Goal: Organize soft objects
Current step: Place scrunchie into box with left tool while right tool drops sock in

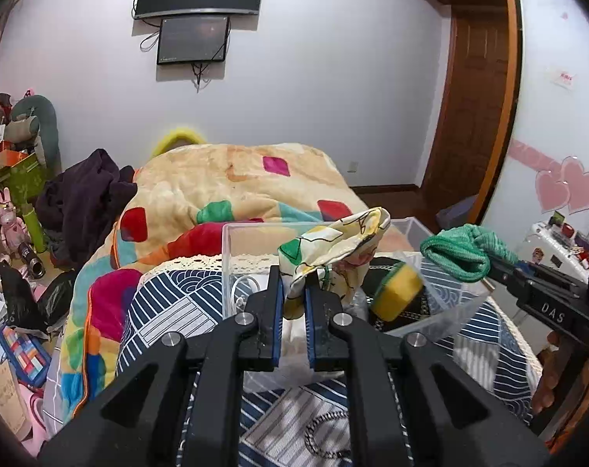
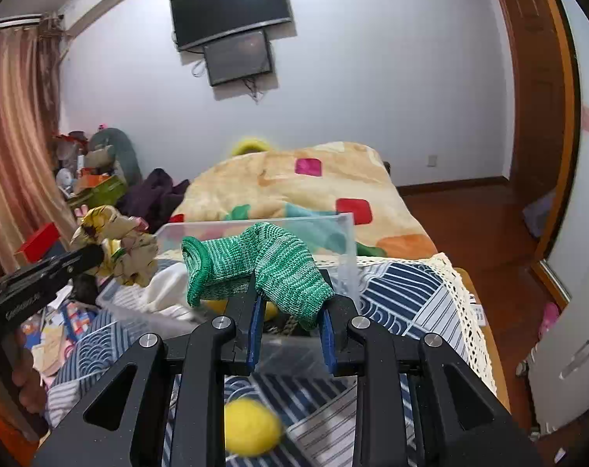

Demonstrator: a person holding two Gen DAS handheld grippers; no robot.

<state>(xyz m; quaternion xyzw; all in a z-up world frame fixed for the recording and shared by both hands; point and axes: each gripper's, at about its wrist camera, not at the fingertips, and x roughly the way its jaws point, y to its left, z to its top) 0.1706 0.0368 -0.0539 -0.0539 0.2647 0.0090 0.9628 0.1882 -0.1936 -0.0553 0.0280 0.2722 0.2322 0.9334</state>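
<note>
My left gripper point(image 1: 293, 286) is shut on a cream patterned cloth pouch point(image 1: 333, 249) and holds it above a clear plastic box point(image 1: 248, 233). My right gripper point(image 2: 290, 299) is shut on a green knitted sock point(image 2: 255, 264) and holds it over the near edge of the same box point(image 2: 345, 233). The sock also shows in the left wrist view point(image 1: 461, 257), at the right of the box. The pouch shows in the right wrist view point(image 2: 115, 245), at the left. A yellow and green sponge point(image 1: 397, 290) and white cloth point(image 2: 166, 288) lie in the box. A yellow ball point(image 2: 251, 432) lies on the patterned cover below my right gripper.
The box stands on a blue and white patterned cover point(image 1: 170, 311) with a lace edge point(image 2: 465, 292). A colourful blanket point(image 1: 232, 186) lies on the bed behind. Clutter point(image 1: 14, 233) fills the floor at the left. A wooden door point(image 1: 477, 97) is at the right.
</note>
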